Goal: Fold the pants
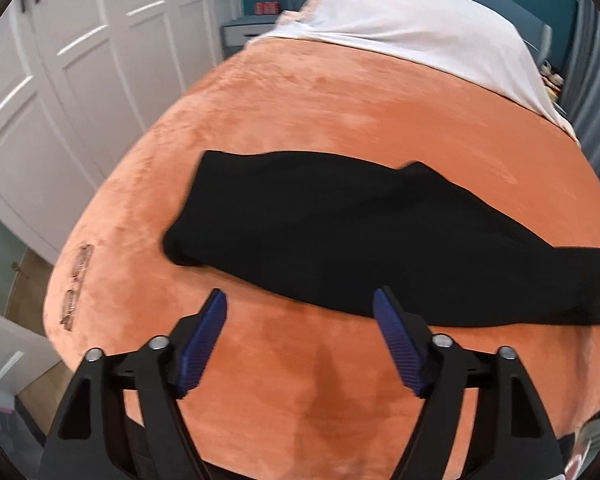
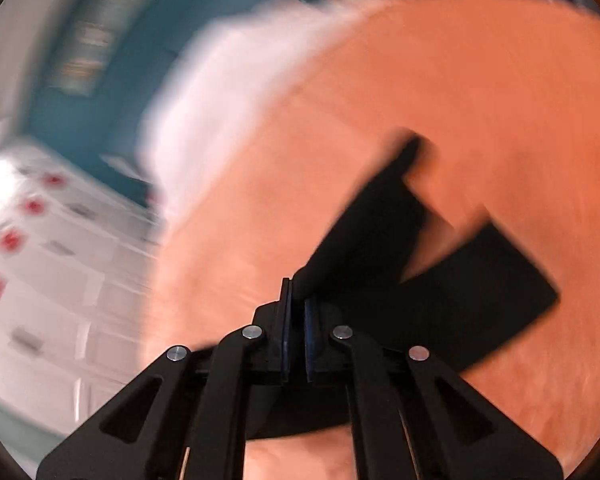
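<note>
Left tongs [image 1: 300,304] stand apart over the bed [image 1: 340,120], ribbed blue pads [image 1: 396,344] empty. Right tongs [image 2: 296,304] are clamped together on a black pants [image 1: 360,236] edge. Soft matte pants lie folded in a long band across plush orange fleece; a smooth white sheet [image 1: 420,28] at twelve o'clock.

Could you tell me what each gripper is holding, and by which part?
Right gripper pinches the black pants at an edge; left gripper holds nothing.
</note>
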